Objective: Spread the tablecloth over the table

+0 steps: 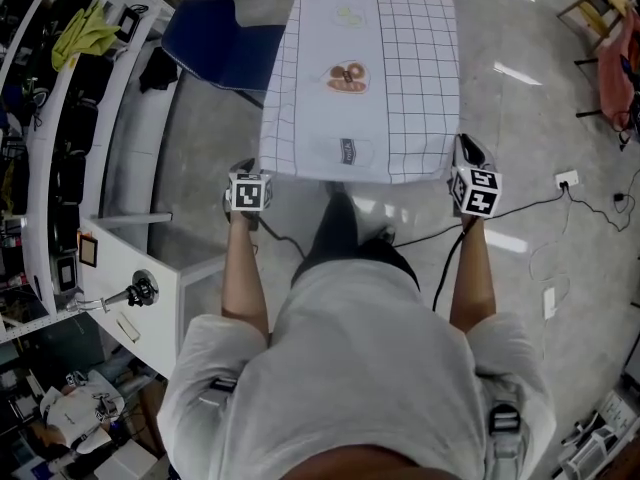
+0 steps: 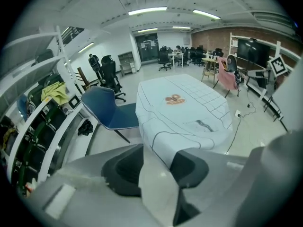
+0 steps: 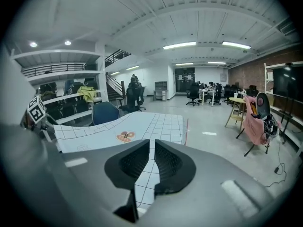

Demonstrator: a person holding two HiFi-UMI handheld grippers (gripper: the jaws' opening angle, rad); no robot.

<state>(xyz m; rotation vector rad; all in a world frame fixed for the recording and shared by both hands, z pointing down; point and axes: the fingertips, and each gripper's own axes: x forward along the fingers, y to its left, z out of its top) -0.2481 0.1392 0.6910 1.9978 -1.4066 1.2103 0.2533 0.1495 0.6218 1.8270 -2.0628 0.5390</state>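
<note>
- Tablecloth lies spread flat over the table. It covers the whole top and hangs down at the near edge and at both sides, so the table itself is hidden under it.
- The cloth is pale, almost white. Thin dark lines form a square grid over its right part and along its left edge, and a plain panel runs down the middle-left.
- In that plain panel sits a brown-and-orange cartoon print, with a fainter, paler print toward the far end.
- A small dark label lies close to the near edge; any writing on it is too small to read.
- The left gripper is at the near left corner of the cloth with its jaws wide apart. The hanging corner shows in the gap and neither pad presses on it.
- The right gripper is at the near right corner with its jaws a little apart — a narrow slit through which gridded cloth shows, and the pads are not clamped on it.
- The left gripper's cube bears black-and-white square markers — patterns rather than readable words.
- A blue chair stands just beside the far left side of the table.
</note>
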